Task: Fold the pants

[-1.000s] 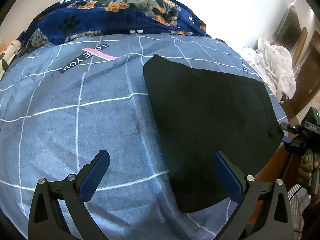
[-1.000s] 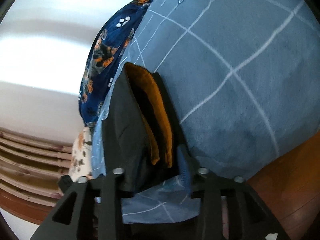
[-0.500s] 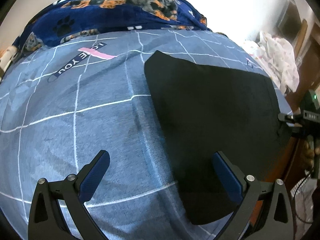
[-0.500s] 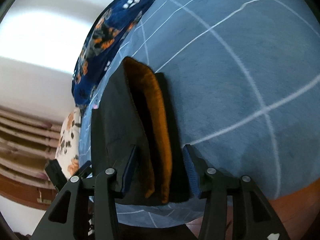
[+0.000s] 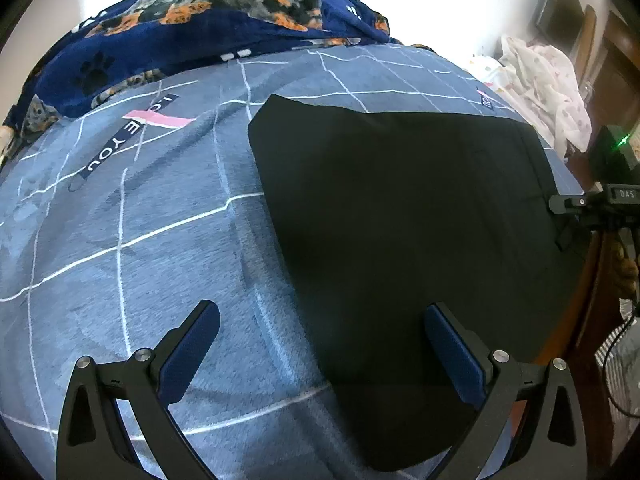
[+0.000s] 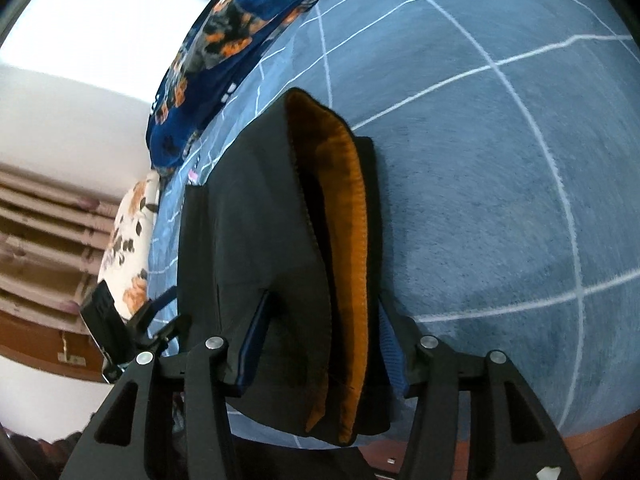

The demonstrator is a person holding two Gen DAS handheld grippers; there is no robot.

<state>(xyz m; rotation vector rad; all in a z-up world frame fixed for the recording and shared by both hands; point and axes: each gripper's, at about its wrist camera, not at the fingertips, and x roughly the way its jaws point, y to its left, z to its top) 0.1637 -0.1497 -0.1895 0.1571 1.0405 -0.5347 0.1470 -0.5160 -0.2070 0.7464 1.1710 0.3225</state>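
Pants [image 5: 400,232]: on the bed [image 5: 140,240], right side, folded into a flat black block.
Left hand-held gripper [image 5: 320,344]: spread, empty, above near edge.
Right hand-held gripper [image 6: 320,340]: jaws straddle waistband, not yet pinched.
Remaining: likely one more fold.

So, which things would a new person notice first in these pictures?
First the black pants, folded flat on the blue checked bedcover. Then their orange lining, showing at the open waist between the right gripper fingers. Behind lies a dark blue dog-print blanket.
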